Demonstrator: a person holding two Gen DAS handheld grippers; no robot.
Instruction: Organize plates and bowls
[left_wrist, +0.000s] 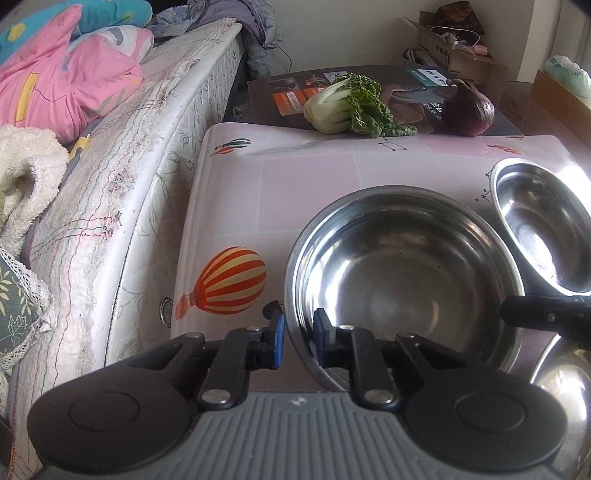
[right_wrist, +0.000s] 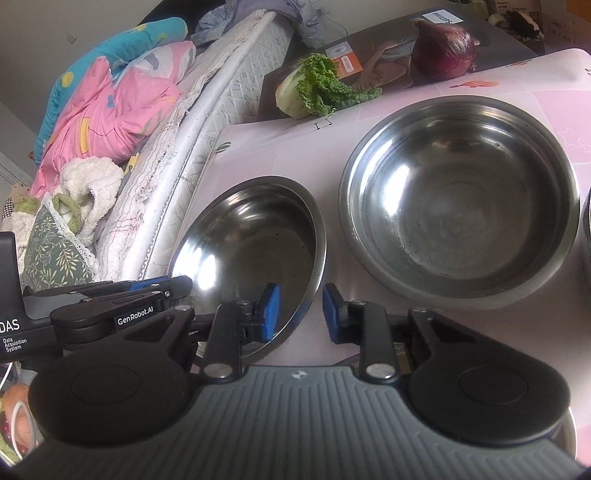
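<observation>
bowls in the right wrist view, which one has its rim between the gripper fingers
The left bowl, beside the bed: its rim passes between the right gripper's blue pads. The right bowl stands clear.

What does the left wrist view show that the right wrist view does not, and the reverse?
Only the left wrist view: the striped balloon print and an open cardboard box.
Only the right wrist view: the whole second bowl and a GenRobot.AI label.
Both: the near bowl, with the left tool shut on one rim and the right tool straddling the opposite rim; the bok choy, red onion and pink bedding.
</observation>
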